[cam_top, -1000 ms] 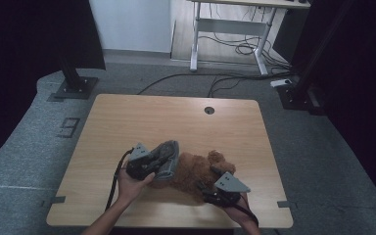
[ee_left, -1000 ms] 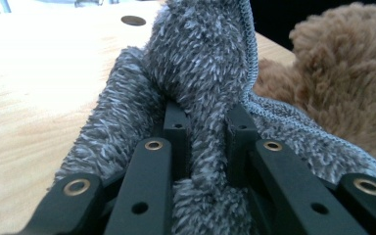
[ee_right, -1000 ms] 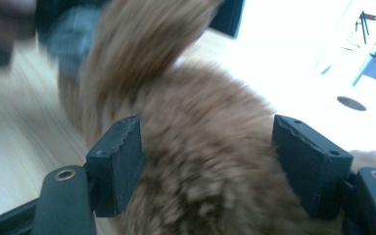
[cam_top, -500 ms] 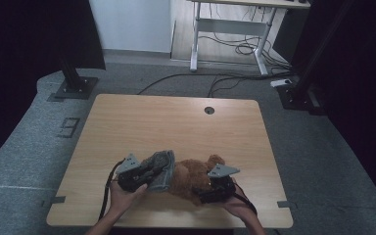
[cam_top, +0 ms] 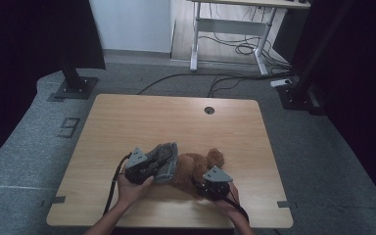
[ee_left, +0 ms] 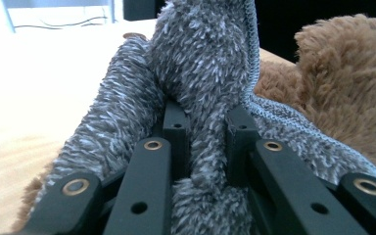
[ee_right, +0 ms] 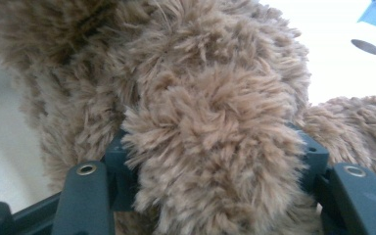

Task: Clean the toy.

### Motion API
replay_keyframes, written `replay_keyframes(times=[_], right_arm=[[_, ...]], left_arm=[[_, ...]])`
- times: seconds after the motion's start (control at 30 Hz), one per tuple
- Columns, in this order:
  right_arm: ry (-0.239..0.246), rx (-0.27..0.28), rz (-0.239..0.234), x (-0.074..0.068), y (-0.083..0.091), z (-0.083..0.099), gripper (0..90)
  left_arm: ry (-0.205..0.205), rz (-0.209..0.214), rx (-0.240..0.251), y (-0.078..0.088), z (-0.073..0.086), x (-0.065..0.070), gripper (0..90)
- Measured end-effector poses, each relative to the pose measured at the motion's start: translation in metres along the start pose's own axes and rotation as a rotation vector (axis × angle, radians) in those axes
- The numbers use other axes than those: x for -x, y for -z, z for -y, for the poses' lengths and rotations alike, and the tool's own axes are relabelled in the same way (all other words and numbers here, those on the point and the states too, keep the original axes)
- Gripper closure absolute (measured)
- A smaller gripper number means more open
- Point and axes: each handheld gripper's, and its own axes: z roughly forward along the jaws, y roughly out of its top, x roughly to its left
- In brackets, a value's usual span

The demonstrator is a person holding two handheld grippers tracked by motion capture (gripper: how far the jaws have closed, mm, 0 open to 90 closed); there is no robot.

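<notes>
Now the wooden bench (cam_top: 142, 122) carries everything at its near edge, with a round cable hole (cam_top: 209, 110) farther back. On it lies the brown plush bear (cam_top: 196, 166), between the two hands, its head pointing away from the person. A grey fuzzy garment (cam_top: 165, 159) drapes against the bear's left side. The left gripper (cam_top: 144, 166) has its jaws clamped tight on a fold of that grey fabric, seam edge running just beside them in the left gripper view. The right gripper (cam_top: 210, 186) sits at the bear's near right; its jaws have just been closing, and a thick brown limb fills the gap, both pads pressing into the fur.
</notes>
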Motion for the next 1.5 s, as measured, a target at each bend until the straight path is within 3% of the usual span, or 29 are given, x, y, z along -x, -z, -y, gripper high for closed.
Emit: replay_keyframes(times=[0.07,0.17,0.23,0.33,0.43,0.53,0.63,0.73,0.87,1.0,1.17,1.37,1.5], right_arm=[[-0.006,0.007,0.007,0.004,-0.007,-0.003,38.4],[-0.005,0.017,0.002,0.007,-0.012,-0.005,38.4],[-0.012,0.026,-0.005,0.007,-0.013,-0.005,38.4],[-0.009,0.037,0.000,0.005,-0.016,-0.006,38.3],[-0.006,0.044,0.000,0.004,-0.015,-0.006,38.5],[0.001,0.052,-0.007,0.006,-0.011,-0.004,41.0],[-0.002,0.064,-0.019,0.009,-0.008,0.000,45.3],[0.014,0.071,-0.022,0.009,-0.006,0.000,48.2],[0.011,0.075,-0.038,0.011,-0.005,0.001,49.5],[0.024,0.077,-0.049,0.010,-0.005,0.001,50.0],[0.021,0.079,-0.058,0.012,-0.006,0.001,50.1],[0.018,0.083,-0.068,0.014,-0.006,0.002,50.2],[0.019,0.085,-0.070,0.014,-0.007,0.002,50.3]], left_arm=[[0.028,0.007,-0.011,-0.002,-0.008,-0.007,75.5],[0.057,0.055,-0.010,0.001,-0.027,-0.008,75.2],[0.030,0.097,0.000,0.000,-0.040,0.004,75.2],[-0.040,0.136,-0.008,-0.013,-0.058,0.036,75.0],[-0.091,0.127,-0.073,-0.038,-0.063,0.066,74.7],[-0.095,0.113,-0.152,-0.062,-0.052,0.073,74.5],[-0.066,0.120,-0.132,-0.060,-0.042,0.066,74.8],[-0.067,0.082,-0.118,-0.049,-0.039,0.058,75.0],[-0.019,0.034,-0.117,-0.030,-0.031,0.030,75.3],[0.036,0.039,-0.106,-0.010,-0.020,0.005,75.9],[0.003,-0.008,-0.070,0.011,-0.017,-0.001,76.1],[0.038,-0.070,-0.054,0.031,-0.012,-0.024,76.0],[0.053,-0.134,-0.057,0.037,-0.010,-0.038,76.0]])
